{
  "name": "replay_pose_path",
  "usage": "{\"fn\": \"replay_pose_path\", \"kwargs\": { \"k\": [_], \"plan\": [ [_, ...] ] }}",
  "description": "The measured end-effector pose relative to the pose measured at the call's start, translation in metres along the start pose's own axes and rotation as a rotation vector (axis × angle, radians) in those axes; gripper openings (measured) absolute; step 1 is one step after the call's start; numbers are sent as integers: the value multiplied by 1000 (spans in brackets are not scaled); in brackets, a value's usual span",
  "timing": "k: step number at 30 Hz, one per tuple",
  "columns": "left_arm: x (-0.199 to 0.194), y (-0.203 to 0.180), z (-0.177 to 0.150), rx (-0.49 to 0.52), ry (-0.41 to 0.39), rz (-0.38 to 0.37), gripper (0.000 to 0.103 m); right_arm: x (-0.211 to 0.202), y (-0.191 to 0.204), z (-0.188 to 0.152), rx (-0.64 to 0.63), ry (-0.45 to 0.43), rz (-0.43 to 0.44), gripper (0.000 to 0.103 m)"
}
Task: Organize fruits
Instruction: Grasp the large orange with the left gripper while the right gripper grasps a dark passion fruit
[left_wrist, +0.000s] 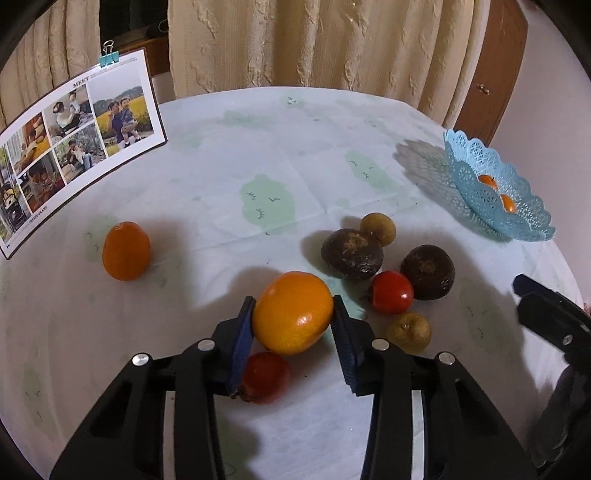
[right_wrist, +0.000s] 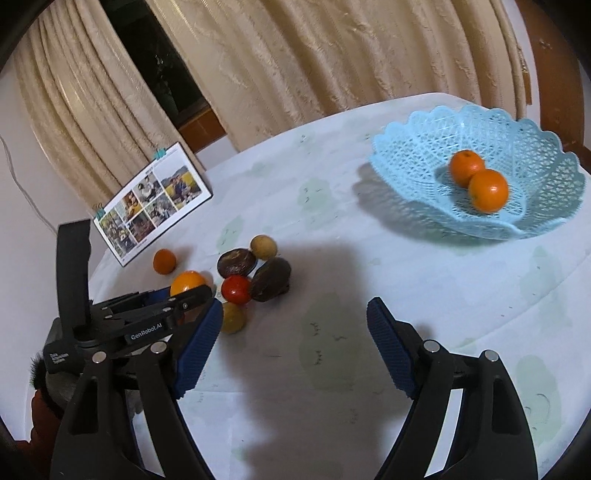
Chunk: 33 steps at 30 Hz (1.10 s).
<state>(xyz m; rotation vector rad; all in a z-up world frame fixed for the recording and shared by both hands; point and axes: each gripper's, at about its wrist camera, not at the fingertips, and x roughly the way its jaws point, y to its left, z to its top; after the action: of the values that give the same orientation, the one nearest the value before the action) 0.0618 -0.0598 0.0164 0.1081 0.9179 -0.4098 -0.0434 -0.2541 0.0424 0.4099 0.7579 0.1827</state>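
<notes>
My left gripper (left_wrist: 293, 308) has its blue pads on both sides of a large orange (left_wrist: 292, 312) that rests on the table; the pads touch it. A red tomato (left_wrist: 264, 376) lies under the left finger. Another orange (left_wrist: 126, 250) sits to the left. Two dark brown fruits (left_wrist: 351, 254) (left_wrist: 427, 272), a second tomato (left_wrist: 391, 292) and two small tan fruits (left_wrist: 378, 229) (left_wrist: 409, 331) cluster to the right. A light blue lace basket (right_wrist: 436, 140) holds two oranges (right_wrist: 488, 190). My right gripper (right_wrist: 295, 325) is open and empty above the cloth.
A photo calendar (left_wrist: 74, 147) with a binder clip stands at the table's far left. Beige curtains hang behind the round table (left_wrist: 295, 147). A wooden chair back (left_wrist: 495, 74) stands behind the basket. The left gripper's body shows in the right wrist view (right_wrist: 129, 325).
</notes>
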Motion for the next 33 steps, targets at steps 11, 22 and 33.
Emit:
{"fn": "replay_pose_path", "kwargs": {
  "k": [11,22,33],
  "plan": [
    [-36,17,9,-66,-83,-5,41,43,13,21,11,115,57,51],
    [-62,34,15,-114,-137,-3,41,78,12,29,48,178,43,35],
    [-59,33,13,-113,-129,12,41,63,11,30,29,127,28,24]
  ]
}}
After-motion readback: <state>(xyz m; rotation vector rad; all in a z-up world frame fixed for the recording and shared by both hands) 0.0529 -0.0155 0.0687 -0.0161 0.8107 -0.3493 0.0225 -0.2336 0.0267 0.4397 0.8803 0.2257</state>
